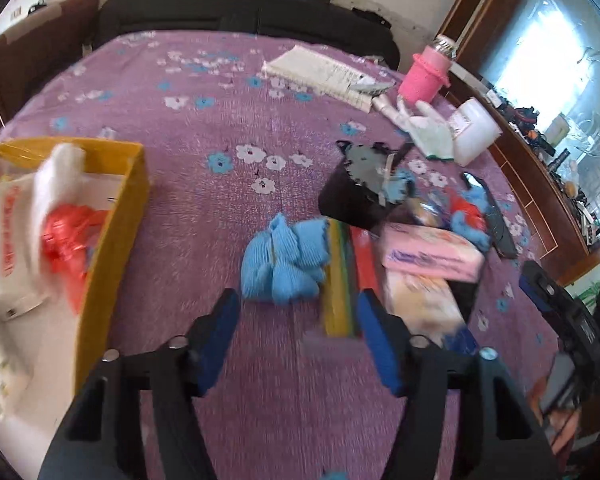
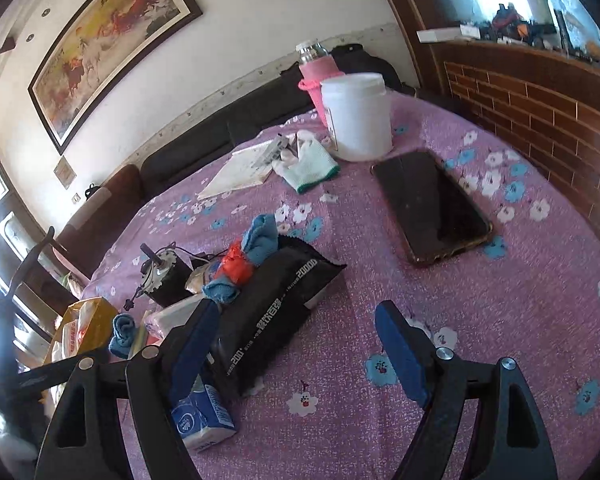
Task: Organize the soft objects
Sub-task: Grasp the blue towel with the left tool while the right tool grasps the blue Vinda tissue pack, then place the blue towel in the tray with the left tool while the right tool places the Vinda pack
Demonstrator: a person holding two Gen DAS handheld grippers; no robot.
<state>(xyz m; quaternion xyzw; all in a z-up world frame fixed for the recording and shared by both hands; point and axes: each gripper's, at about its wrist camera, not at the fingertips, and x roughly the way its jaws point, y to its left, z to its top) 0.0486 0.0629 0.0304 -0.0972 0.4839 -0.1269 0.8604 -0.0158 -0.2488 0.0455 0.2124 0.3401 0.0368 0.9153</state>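
A: Your left tool [image 1: 298,316] hangs with its jaws parted and nothing between them, just short of the blue knitted cloth [image 1: 284,260]. Your right tool [image 2: 296,344] is also spread wide and empty, beside the black tissue pack [image 2: 276,320].

B: What could go wrong?

A: The cloth lies against the coloured strips [image 1: 342,280], so a sloppy pinch could drag those along. On your right, the phone [image 2: 432,208] and the white jar [image 2: 358,116] are hard things; don't sweep them up.

B: And the setting?

A: The worktop is draped in a purple flowered cloth [image 1: 204,152] that may bunch up. The yellow box [image 1: 116,216] sits at your left, already holding soft packs. A dark sofa [image 1: 240,12] runs behind, with a framed painting [image 2: 112,44] above it.
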